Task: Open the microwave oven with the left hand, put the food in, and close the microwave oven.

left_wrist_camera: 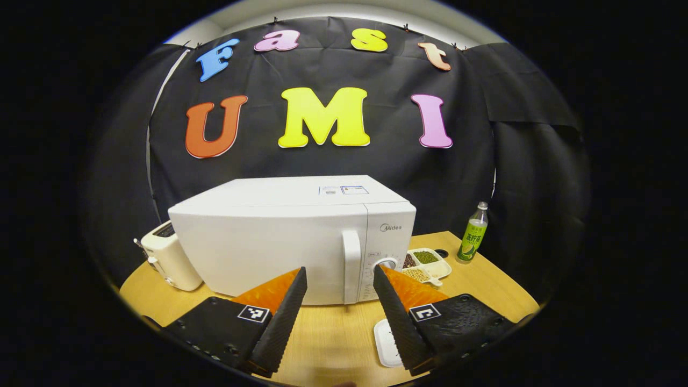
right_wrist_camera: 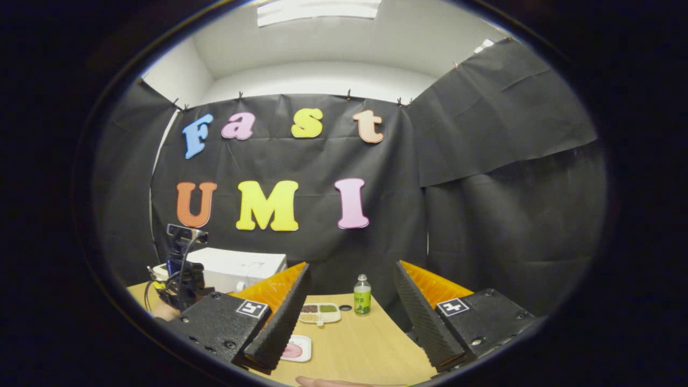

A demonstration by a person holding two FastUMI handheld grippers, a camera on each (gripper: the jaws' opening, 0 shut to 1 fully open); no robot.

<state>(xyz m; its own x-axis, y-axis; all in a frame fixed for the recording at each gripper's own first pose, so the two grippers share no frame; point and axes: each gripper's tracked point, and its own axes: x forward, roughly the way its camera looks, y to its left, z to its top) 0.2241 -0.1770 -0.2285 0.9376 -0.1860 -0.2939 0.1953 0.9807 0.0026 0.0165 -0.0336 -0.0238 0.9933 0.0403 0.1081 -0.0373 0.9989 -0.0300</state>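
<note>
The white microwave [left_wrist_camera: 279, 242] stands on the wooden table [left_wrist_camera: 333, 333] with its door closed and its vertical handle [left_wrist_camera: 351, 266] right of centre. My left gripper [left_wrist_camera: 338, 269] hangs open a short way in front of the handle, touching nothing. A small white plate [left_wrist_camera: 386, 344] lies on the table, partly hidden under one finger. In the right gripper view that plate [right_wrist_camera: 295, 349] carries a pink piece of food [right_wrist_camera: 292, 352]. My right gripper [right_wrist_camera: 352, 264] is open and empty above the table, to the right of the plate. Farther left are the microwave [right_wrist_camera: 242, 269] and the left gripper's body [right_wrist_camera: 183, 279].
A white toaster [left_wrist_camera: 166, 258] stands left of the microwave. A divided tray of beans [left_wrist_camera: 427, 263] and a green bottle [left_wrist_camera: 473, 234] sit to its right, near the table's back edge. A fingertip [right_wrist_camera: 322, 382] shows at the bottom of the right gripper view.
</note>
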